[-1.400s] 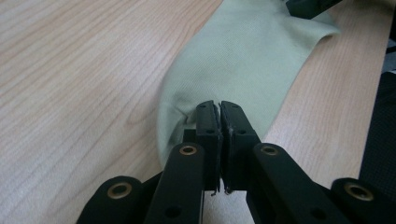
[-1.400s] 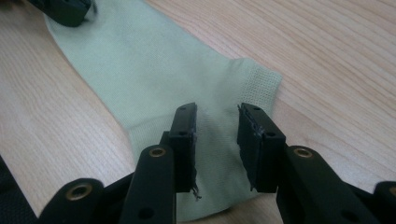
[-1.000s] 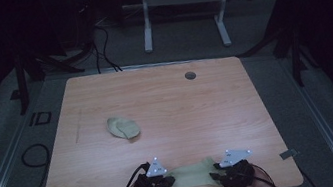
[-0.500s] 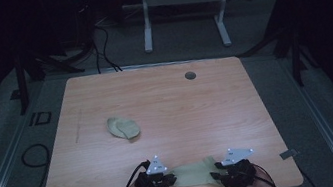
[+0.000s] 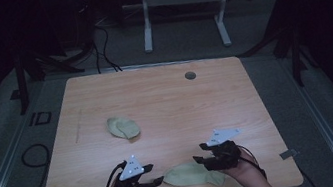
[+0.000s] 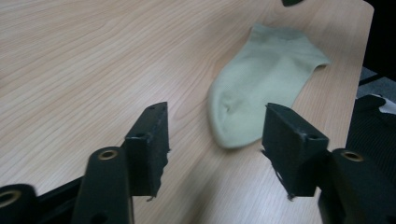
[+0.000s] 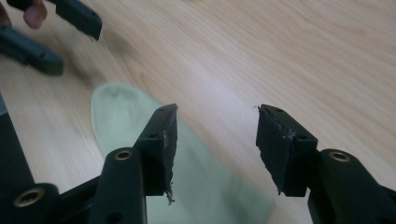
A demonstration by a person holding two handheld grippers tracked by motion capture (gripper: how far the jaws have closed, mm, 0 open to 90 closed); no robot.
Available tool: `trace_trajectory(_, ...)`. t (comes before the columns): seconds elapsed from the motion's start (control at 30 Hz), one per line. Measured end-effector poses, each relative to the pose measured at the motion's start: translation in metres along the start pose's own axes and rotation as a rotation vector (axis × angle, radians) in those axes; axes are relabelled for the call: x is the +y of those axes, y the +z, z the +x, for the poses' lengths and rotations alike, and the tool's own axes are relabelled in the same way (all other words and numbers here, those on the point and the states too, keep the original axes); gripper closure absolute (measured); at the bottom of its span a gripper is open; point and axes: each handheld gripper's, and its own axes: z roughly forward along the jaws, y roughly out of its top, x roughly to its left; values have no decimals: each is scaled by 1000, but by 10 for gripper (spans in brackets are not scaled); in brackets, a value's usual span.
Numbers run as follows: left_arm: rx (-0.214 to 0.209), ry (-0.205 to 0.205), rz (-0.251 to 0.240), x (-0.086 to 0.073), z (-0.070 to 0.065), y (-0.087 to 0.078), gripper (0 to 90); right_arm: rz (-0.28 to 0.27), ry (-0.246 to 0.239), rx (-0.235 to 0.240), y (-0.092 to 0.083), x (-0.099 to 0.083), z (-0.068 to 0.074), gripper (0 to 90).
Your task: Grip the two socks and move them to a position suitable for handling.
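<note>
Pale green sock [image 5: 193, 174], flat on wooden table [image 5: 165, 98].

A: The high view is dimly lit; the surroundings are lost in darkness, and only the tabletop [image 5: 165, 98] is evenly lit.

B: The gripper views are brighter, though motion blur is seen, and soft shadows.

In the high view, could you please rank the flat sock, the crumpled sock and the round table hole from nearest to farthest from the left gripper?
From the left gripper:
1. Flat sock, lying right beside it near the table's front edge.
2. Crumpled sock, farther back on the left half.
3. Table hole, near the back edge, right of centre.
</note>
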Motion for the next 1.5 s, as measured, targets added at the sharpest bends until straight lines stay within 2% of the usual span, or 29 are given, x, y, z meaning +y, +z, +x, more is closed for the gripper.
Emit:
trace_trajectory(0.13, 29, -3, 11, -9, 6, -9, 380, 9, -24, 6, 14, 22, 0, 457)
trace_trajectory(0.27, 61, -34, 8, -18, 11, -16, 320, -3, -34, 18, 30, 47, -1, 445)
trace_trajectory(0.37, 66, -46, 5, -24, 16, -21, 303, -3, -41, 21, 41, 63, 0, 443)
trace_trajectory(0.5, 67, -34, 18, -28, 17, -24, 303, 2, -61, 31, 59, 85, 3, 440)
trace_trajectory(0.67, 81, -43, 30, -35, 21, -29, 304, 10, -79, 39, 86, 109, 7, 434)
trace_trajectory(0.83, 81, -74, 10, -38, 26, -34, 314, 33, -60, 43, 117, 132, 12, 427)
trace_trajectory(1.0, 81, -68, 10, -40, 25, -35, 316, 54, -70, 30, 150, 155, 21, 412)
trace_trajectory(1.23, 78, -78, 12, -43, 25, -36, 316, 99, -76, 1, 187, 176, 23, 399)
trace_trajectory(1.3, 77, -84, 10, -44, 25, -36, 316, 110, -80, -14, 195, 180, 22, 398)
trace_trajectory(1.37, 79, -88, 9, -44, 26, -36, 316, 123, -72, -2, 203, 182, 21, 395)
trace_trajectory(1.5, 76, -98, 7, -44, 25, -36, 316, 156, -84, -16, 223, 184, 22, 374)
